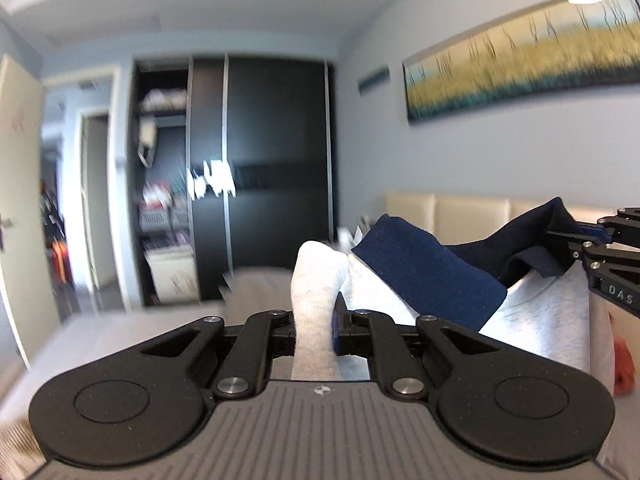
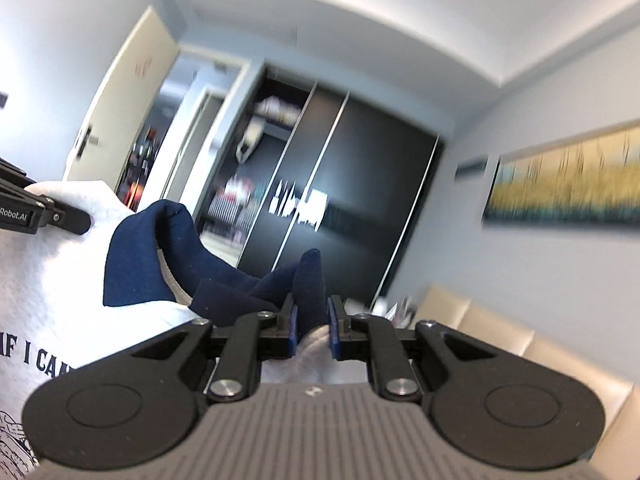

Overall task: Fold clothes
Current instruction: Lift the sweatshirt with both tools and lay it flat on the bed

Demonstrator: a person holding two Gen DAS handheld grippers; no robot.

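Note:
A light grey shirt with navy sleeves and collar hangs in the air between both grippers. My left gripper is shut on a bunched grey fold of it, and a navy sleeve drapes just to its right. My right gripper is shut on navy fabric near the collar. It shows in the left wrist view at the right edge. The right wrist view shows the left gripper at the left edge, the shirt's grey front and its dark printed lettering.
A black sliding wardrobe stands ahead, partly open with shelves of clothes. An open cream door is on the left. A beige padded headboard runs along the right wall under a long painting. Something orange lies low on the right.

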